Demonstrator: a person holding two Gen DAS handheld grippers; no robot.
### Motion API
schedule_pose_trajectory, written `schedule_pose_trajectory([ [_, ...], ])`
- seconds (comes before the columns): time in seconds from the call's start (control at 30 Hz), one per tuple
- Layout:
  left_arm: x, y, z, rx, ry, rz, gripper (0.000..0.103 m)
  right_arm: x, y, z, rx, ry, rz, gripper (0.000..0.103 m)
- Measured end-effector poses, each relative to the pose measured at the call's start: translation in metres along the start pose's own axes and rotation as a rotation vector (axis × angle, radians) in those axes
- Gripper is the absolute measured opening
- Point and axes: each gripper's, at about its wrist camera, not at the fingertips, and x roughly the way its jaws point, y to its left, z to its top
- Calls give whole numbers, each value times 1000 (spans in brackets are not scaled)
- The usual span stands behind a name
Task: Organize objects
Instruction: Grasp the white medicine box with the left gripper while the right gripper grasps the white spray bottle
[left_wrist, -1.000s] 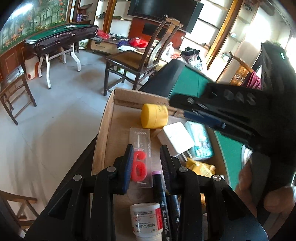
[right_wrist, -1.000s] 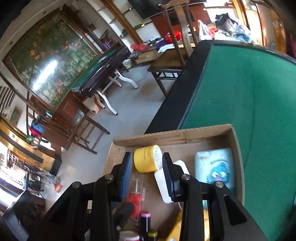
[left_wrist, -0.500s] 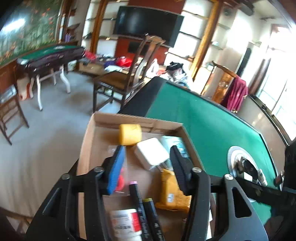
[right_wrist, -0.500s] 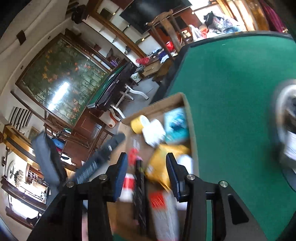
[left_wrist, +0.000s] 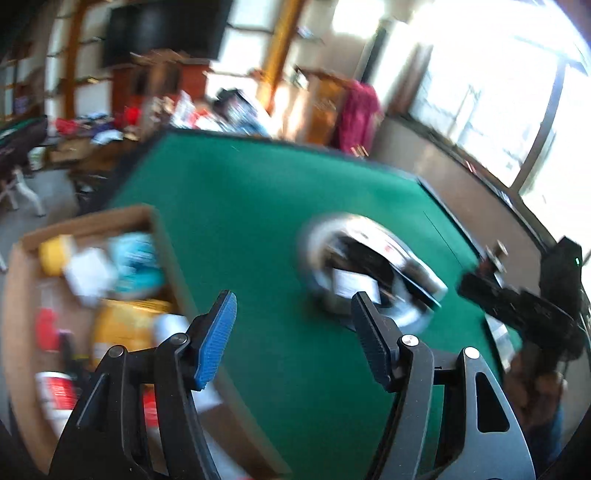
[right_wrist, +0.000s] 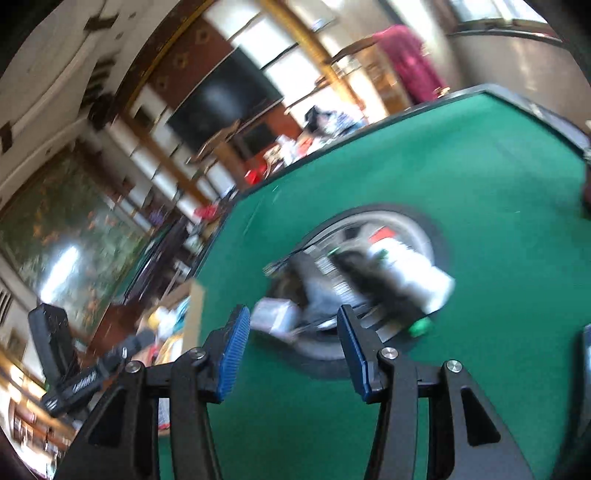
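You are between picks: both the left gripper (left_wrist: 293, 334) and right gripper (right_wrist: 291, 347) carry nothing, jaws just been spreading. Next, choose one item from the round tray (right_wrist: 424, 229) mid-table. The cardboard box (left_wrist: 92, 219) sits at the table's left edge; clutter overlaps there.

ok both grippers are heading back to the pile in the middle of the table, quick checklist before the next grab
1. Left gripper empty, jaws apart after opening: ok.
2. Right gripper empty, jaws apart after opening: ok.
3. Pile on the round plate in view ahead of both: ok.
4. Next item singled out: cannot tell, the pile is motion-blurred.
5. Cardboard box has room left: cannot tell, blurred.
6. Green table clear between box and plate: ok.
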Motion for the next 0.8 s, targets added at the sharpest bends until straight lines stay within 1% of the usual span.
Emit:
schedule_pose_trajectory([
  [0.07, 18, -26, 9, 37, 58, -28, 65, -3, -9, 5, 4, -24, -33, 49],
  [0.1, 27, -38, 13, 61, 77, -16, 65, -4, -13, 8, 9, -27, -30, 49],
  [0.17, 46, -57, 23, 108, 121, 41, 66, -7, -18, 13, 33, -26, -2, 49],
  [0.27, 76, -68, 33, 125, 183, 96, 66, -14, -28, 16, 98, -27, 58, 50],
  [0.33, 93, -66, 35, 142, 231, 133, 66, -16, -32, 18, 120, -30, 75, 50],
  [0.4, 108, -66, 33, 147, 268, 150, 66, -19, -38, 20, 147, -40, 79, 50],
  [0.47, 119, -65, 30, 136, 284, 159, 66, -17, -38, 23, 161, -40, 86, 51],
  [0.57, 136, -71, 31, 150, 293, 185, 66, -15, -39, 23, 166, -33, 90, 52],
  [0.63, 146, -70, 30, 136, 294, 168, 66, -13, -37, 24, 146, -38, 68, 52],
  [0.67, 148, -67, 27, 125, 287, 175, 66, -13, -37, 24, 134, -46, 51, 52],
  [0.7, 148, -64, 23, 118, 288, 184, 58, -13, -37, 24, 119, -50, 34, 52],
  [0.73, 148, -60, 18, 113, 292, 186, 46, -12, -36, 24, 96, -51, 7, 52],
  [0.8, 138, -55, 8, 112, 265, 196, 46, -7, -37, 25, 61, -54, -78, 52],
])
